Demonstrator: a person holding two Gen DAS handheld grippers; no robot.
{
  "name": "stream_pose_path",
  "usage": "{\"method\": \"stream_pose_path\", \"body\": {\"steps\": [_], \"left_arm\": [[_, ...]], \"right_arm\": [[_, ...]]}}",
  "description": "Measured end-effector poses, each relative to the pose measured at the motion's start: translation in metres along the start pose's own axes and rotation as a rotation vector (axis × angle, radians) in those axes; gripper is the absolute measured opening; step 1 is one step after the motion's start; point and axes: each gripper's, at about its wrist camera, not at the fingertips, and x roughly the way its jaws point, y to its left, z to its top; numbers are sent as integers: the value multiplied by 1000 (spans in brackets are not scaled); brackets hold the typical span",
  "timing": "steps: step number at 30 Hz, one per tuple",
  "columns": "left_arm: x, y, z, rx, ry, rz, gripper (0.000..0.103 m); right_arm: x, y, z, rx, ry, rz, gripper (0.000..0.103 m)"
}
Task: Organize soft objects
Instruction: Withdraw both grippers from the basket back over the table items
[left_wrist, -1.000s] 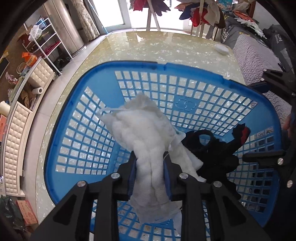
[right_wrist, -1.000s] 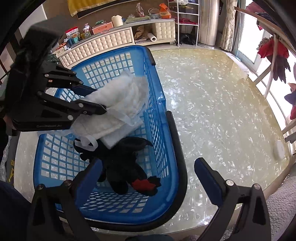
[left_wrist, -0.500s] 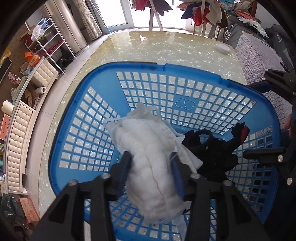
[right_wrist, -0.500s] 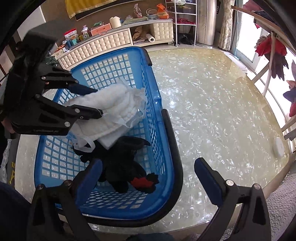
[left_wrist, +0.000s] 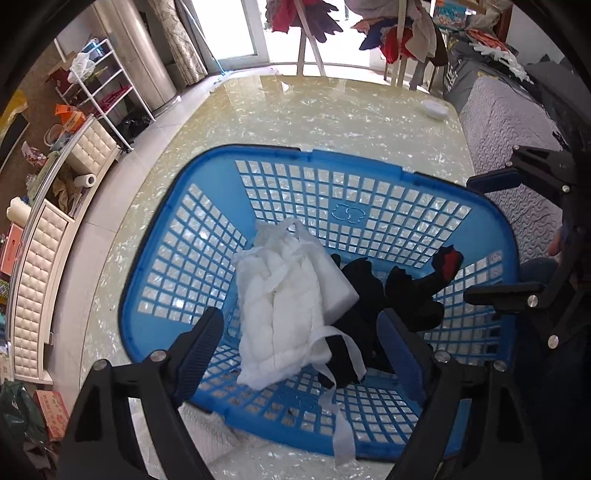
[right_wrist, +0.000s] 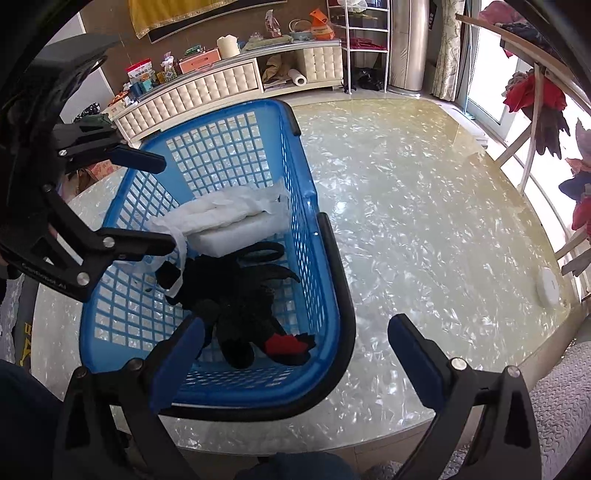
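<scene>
Both the left tongs (left_wrist: 299, 343) and right tongs (right_wrist: 295, 343) gape released while the white padded cloth (left_wrist: 280, 302), light and floppy, lies in the blue basket (left_wrist: 155, 258), best pinched mid-fold at six o'clock.

surface: glossy marbled table (right_wrist: 424, 229) | on it: blue basket (left_wrist: 155, 266), small white disc (left_wrist: 435, 109)

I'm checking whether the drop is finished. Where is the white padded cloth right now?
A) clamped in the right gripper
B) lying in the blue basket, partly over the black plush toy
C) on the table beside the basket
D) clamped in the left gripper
B: the white padded cloth lies in the blue basket, overlapping the black plush toy, while the left gripper stands open above it.
</scene>
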Motion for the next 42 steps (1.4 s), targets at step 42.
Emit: {"method": "stream_pose_path", "body": {"steps": [42], "left_arm": [[-116,10,-171,-330,-215,43,103]], "right_arm": [[-28,129,0,-222,-65,1,100]]}}
